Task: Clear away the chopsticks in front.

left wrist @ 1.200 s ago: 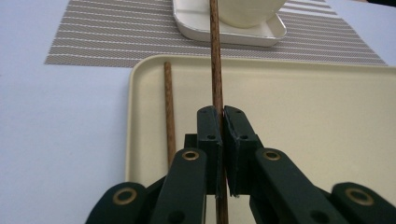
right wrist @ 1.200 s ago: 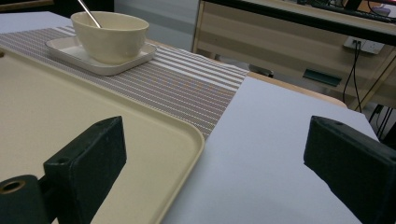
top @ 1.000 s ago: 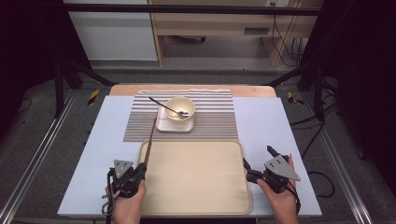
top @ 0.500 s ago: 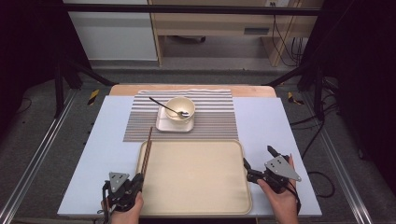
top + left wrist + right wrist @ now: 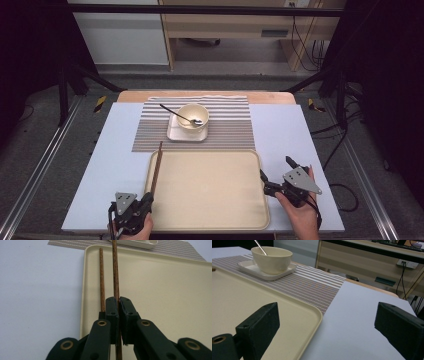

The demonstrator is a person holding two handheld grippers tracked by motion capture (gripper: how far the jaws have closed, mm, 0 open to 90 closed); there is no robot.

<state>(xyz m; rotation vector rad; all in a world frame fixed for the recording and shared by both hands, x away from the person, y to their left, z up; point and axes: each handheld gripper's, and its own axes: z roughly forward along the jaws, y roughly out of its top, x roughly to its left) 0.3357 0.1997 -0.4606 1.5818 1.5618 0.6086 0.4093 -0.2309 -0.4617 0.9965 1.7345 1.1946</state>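
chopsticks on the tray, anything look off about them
Yes: the chopsticks are split up. One lies flat along the tray's left rim; the other is clamped in the shut left gripper, reaching farther toward the plate.

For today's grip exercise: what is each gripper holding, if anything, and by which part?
The left gripper is shut on one chopstick, gripped near its near end; a second chopstick lies beside it on the tray. The right gripper is open and holds nothing.

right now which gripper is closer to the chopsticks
Left. The left gripper is shut on one of the chopsticks along the tray's left edge. The right gripper sits open at the tray's right edge, across the tray from them.
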